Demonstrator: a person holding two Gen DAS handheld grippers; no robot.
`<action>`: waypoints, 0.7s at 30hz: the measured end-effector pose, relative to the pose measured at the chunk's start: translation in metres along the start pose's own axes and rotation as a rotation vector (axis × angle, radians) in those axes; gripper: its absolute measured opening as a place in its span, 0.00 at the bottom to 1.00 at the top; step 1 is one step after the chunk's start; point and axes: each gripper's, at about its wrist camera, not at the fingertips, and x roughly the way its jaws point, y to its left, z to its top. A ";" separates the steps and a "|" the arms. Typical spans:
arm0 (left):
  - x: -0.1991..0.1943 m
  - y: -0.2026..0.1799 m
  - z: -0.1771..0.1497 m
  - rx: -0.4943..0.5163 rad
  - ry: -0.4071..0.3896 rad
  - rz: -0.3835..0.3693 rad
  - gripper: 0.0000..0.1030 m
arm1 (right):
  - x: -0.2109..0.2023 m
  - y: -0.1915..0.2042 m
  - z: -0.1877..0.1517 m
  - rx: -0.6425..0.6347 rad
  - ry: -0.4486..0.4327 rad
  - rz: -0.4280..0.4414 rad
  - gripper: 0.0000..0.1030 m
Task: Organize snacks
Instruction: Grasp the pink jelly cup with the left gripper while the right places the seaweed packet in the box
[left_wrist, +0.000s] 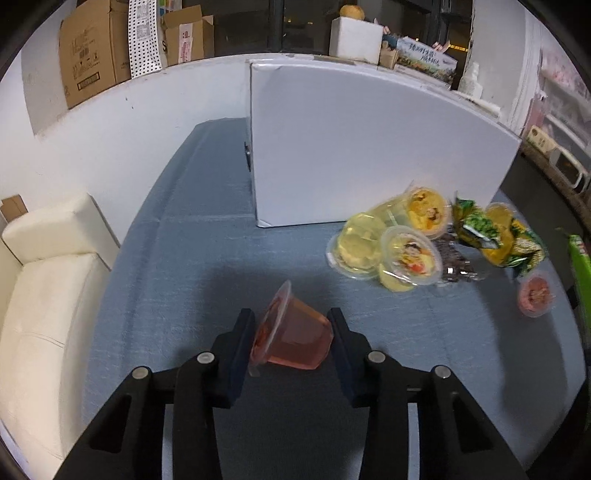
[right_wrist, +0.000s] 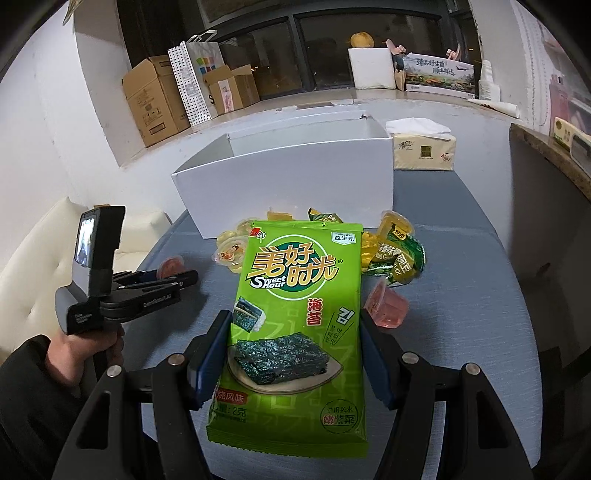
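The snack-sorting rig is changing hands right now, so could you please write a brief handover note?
Left gripper: closed on a pink jelly cup lying on its side at table level.
Right gripper: holding the green seaweed packet upright, clear of the table.
White box: open, behind the snack pile; no snack visible in the part of its inside that shows.
On the blue tablecloth: yellow jelly cups, green wrapped snacks and another pink jelly cup.
Done: both grippers loaded.
Left: probably drop both items in the box, then clear the pile.
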 end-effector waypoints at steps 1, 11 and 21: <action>-0.002 0.000 -0.002 -0.007 -0.002 -0.007 0.43 | 0.000 0.000 0.000 -0.001 0.001 0.000 0.68; -0.068 -0.028 0.002 -0.007 -0.131 -0.153 0.42 | -0.003 -0.003 0.008 -0.008 -0.023 -0.003 0.68; -0.114 -0.048 0.072 0.031 -0.291 -0.173 0.42 | -0.016 -0.008 0.088 -0.069 -0.148 -0.007 0.68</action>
